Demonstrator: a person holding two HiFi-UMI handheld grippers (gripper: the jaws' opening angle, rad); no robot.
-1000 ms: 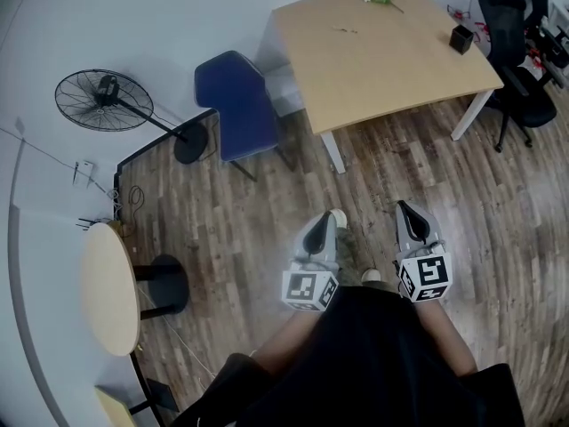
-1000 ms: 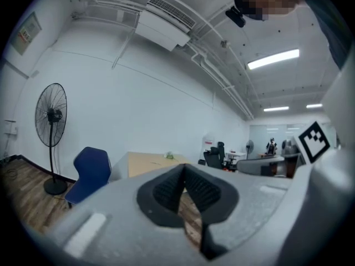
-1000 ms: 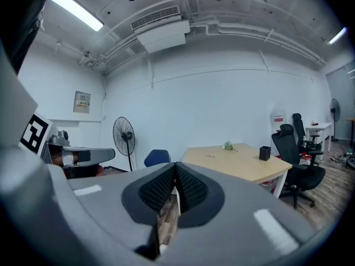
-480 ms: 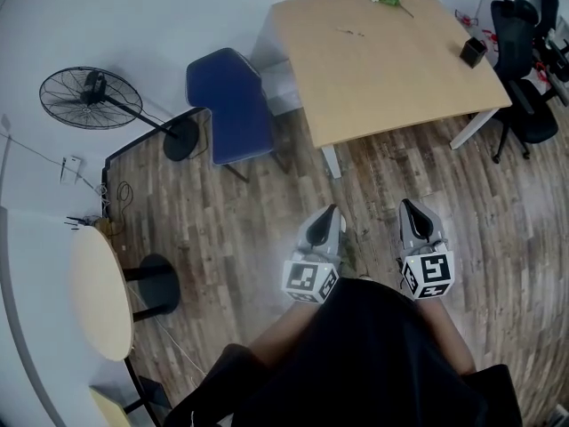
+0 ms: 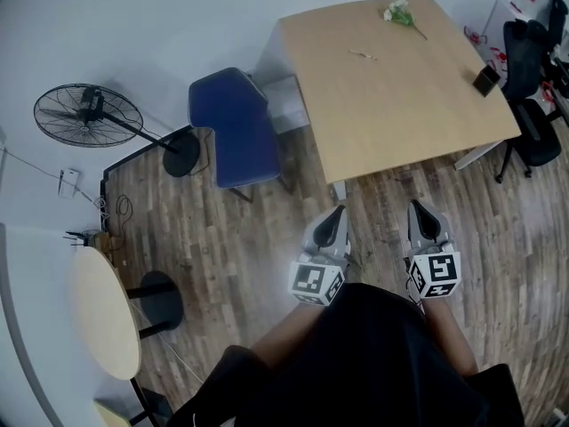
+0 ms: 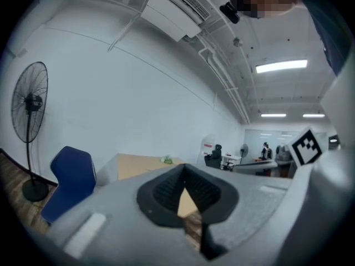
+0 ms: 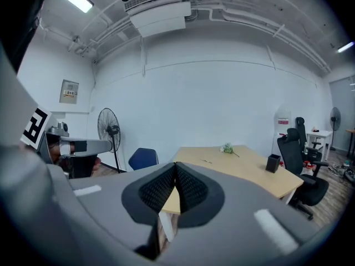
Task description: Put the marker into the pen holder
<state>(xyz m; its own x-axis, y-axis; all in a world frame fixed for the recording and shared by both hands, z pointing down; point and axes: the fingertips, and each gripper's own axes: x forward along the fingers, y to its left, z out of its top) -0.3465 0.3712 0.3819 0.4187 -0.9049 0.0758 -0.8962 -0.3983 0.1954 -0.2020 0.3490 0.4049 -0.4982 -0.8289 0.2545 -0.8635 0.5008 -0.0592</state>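
Overhead, the head view takes in a pale wooden surface (image 5: 400, 96) standing on a dark plank floor (image 5: 231, 238) against a white wall. A blue chair (image 5: 233, 127) sits by its left edge and black office chairs (image 5: 526, 60) stand off its right side. A pedestal fan (image 5: 87, 114) stands further left, and a small round table (image 5: 105, 314) lies near the lower left corner. Both tongs are held low in front of the person's dark-clad body, side by side and apart, over the floor and pointing toward the surface, with their marker cubes facing up. The left tongs (image 5: 335, 216) have their ribbed black pads pressed together with nothing between them, as their own view (image 6: 184, 173) shows. The right tongs (image 5: 420, 210) are likewise closed and empty (image 7: 175, 168). A thin short stick (image 5: 360, 54) lies flat on the bare wood toward the far side, well apart from both tongs and too small to make out clearly as the marker. The black pen holder (image 5: 486, 80) stands upright near the right edge, well apart from that stick. A green and white flower sprig (image 5: 397, 12) lies at the far edge.
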